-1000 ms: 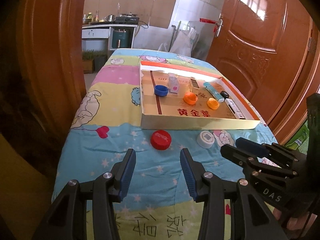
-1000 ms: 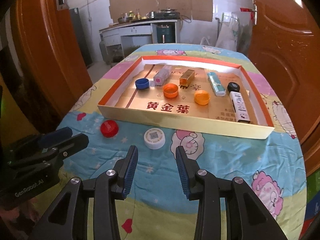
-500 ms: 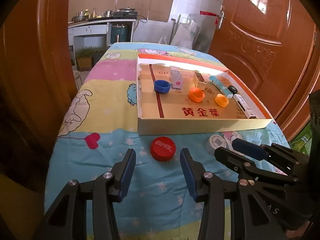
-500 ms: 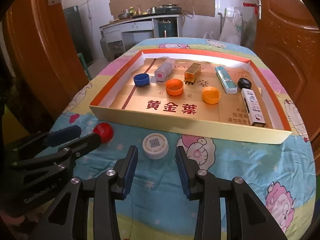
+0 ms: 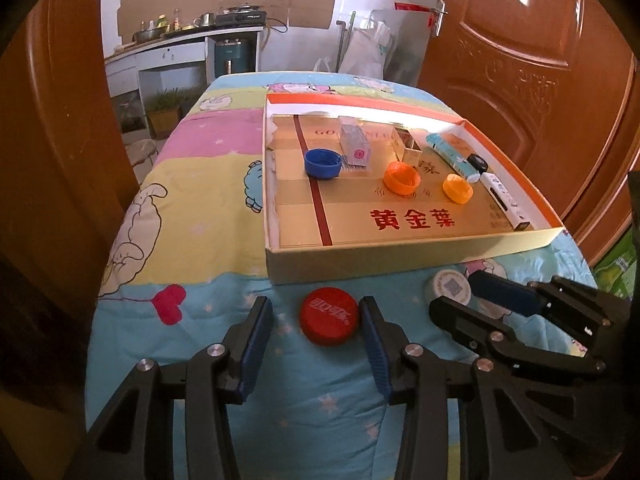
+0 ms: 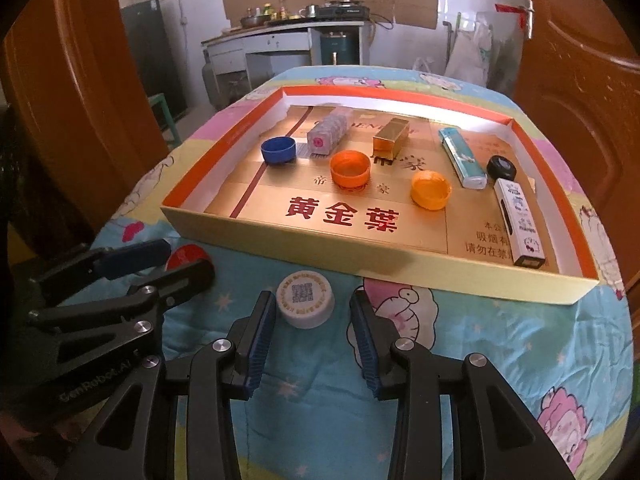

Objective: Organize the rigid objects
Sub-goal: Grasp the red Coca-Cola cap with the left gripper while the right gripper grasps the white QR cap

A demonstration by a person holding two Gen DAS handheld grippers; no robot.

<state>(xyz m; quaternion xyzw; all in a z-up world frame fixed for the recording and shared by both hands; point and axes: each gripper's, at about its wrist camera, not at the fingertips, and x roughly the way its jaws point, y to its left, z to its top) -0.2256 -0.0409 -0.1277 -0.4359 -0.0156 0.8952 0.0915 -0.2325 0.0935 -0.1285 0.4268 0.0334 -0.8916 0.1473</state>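
The left gripper stands over the red cap, which lies flat on the patterned cloth of the bench, just short of the near wall of the shallow cardboard tray. Its jaws are open and have just been closing; the cap sits between them, close against the pad at its 3 o'clock, with a clear gap at its 9 o'clock. To grip well, shift the gripper slightly toward 3 o'clock so the cap is centred, then close evenly on the rim; a one-sided squeeze would likely skid it across the cloth.

To the right, the right gripper straddles the white cap, jaws open, pads clear on both sides, the cap just forward of the tips toward 12 o'clock. It should probably go a little deeper before closing, so the pads meet the cap's side wall rather than its near edge.

Both caps belong, I judge, in the tray at 12 o'clock; lift them clear of its wall.
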